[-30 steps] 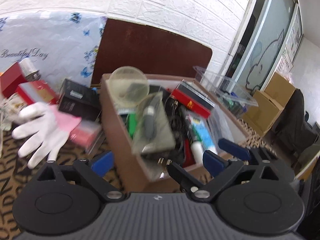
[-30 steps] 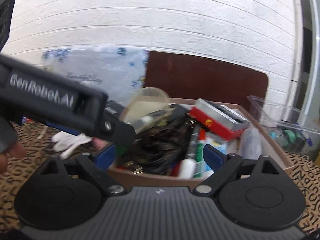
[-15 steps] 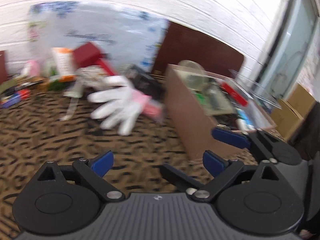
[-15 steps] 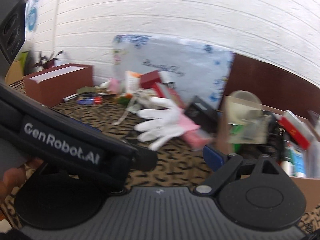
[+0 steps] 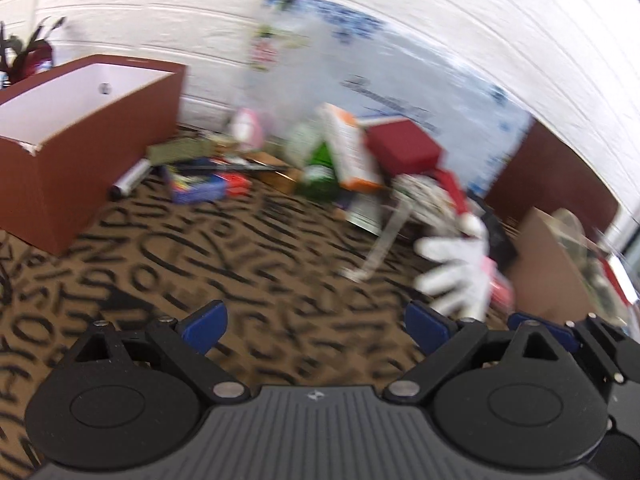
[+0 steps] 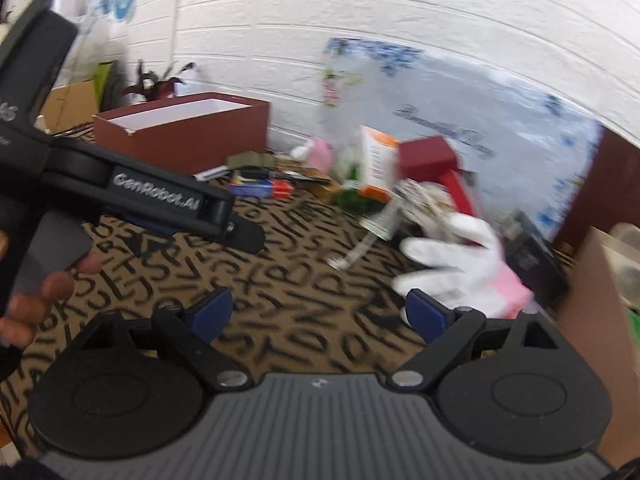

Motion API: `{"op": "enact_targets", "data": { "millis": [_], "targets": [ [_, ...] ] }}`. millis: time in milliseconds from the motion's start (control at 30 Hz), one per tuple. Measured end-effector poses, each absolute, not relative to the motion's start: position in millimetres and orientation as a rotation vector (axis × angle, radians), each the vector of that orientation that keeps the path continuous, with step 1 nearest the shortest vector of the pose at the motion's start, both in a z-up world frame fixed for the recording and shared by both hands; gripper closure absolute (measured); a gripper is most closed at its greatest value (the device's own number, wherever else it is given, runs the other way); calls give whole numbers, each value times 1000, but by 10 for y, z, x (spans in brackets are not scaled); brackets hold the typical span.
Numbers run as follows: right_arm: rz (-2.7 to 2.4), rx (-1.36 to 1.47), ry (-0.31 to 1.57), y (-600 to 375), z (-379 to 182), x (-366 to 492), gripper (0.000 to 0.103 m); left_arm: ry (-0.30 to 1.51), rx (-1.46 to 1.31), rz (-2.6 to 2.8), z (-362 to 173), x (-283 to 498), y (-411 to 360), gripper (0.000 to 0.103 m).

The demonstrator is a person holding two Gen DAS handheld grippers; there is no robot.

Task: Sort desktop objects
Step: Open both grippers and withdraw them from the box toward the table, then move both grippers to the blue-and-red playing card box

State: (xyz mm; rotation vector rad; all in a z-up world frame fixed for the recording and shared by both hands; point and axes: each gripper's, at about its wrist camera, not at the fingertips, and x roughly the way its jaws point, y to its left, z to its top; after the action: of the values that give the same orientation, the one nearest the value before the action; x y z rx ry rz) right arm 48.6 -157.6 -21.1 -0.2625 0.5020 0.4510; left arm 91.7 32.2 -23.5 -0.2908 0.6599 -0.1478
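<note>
A pile of loose objects lies along the back of the patterned cloth: a white glove on a pink pad, a dark red box, an orange-and-white carton and a blue packet. The glove also shows in the right wrist view. My left gripper is open and empty above bare cloth, short of the pile. My right gripper is open and empty, with the glove just beyond its right fingertip. The left gripper's body crosses the right wrist view at the left.
An open brown box with a white inside stands at the back left. A filled brown box stands at the right, beside the glove. A white brick wall and a flowered sheet close the back. Both views are motion-blurred.
Both grippers have swung left, away from the filled brown box, toward the loose pile and the open brown box. Both stay open and empty.
</note>
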Motion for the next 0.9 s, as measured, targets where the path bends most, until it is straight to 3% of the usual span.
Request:
{"op": "enact_targets", "data": {
  "millis": [400, 900],
  "targets": [
    [661, -358, 487, -863, -496, 1481, 19, 660, -301, 22, -413, 1656, 979, 12],
    [726, -374, 536, -460, -846, 2651, 20, 666, -297, 33, -638, 2396, 1127, 23]
  ]
}}
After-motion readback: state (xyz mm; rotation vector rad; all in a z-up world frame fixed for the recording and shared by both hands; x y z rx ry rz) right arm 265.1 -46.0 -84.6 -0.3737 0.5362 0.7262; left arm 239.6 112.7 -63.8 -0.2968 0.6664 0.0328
